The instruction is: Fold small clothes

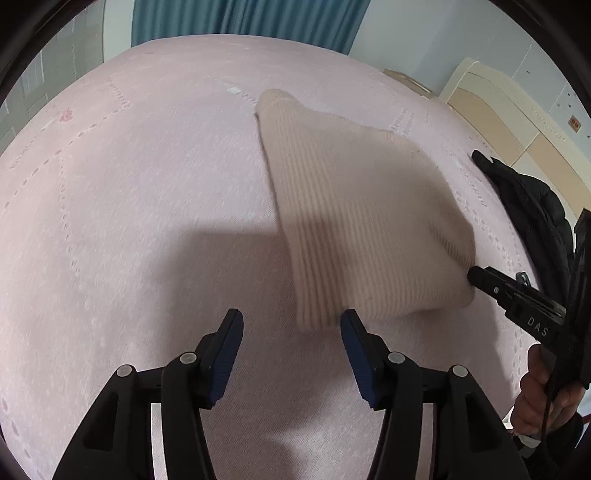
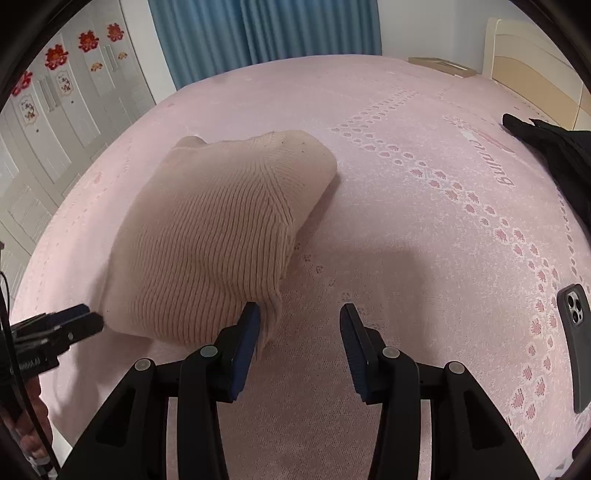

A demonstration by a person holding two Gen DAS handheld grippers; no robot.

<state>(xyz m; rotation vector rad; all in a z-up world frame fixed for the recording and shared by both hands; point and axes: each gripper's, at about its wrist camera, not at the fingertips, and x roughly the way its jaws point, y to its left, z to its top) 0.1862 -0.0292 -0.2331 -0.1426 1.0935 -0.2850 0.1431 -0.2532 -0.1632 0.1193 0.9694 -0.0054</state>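
Note:
A beige ribbed knit garment (image 1: 354, 221) lies folded into a compact bundle on the pink bedspread (image 1: 147, 184); it also shows in the right wrist view (image 2: 218, 236). My left gripper (image 1: 291, 328) is open and empty, its right finger at the garment's near edge. My right gripper (image 2: 299, 321) is open and empty, its left finger touching the garment's near right corner. In the left wrist view the right gripper's fingers (image 1: 484, 278) reach the bundle's right edge. In the right wrist view the left gripper's fingers (image 2: 81, 321) sit at the bundle's left corner.
A black jacket (image 1: 532, 206) lies at the bed's right side, also seen in the right wrist view (image 2: 554, 155). A dark phone (image 2: 578, 339) lies face down on the bedspread (image 2: 406, 221) at right. A headboard (image 1: 509, 110), blue curtains (image 2: 266, 33) and white wardrobe doors (image 2: 55, 129) surround the bed.

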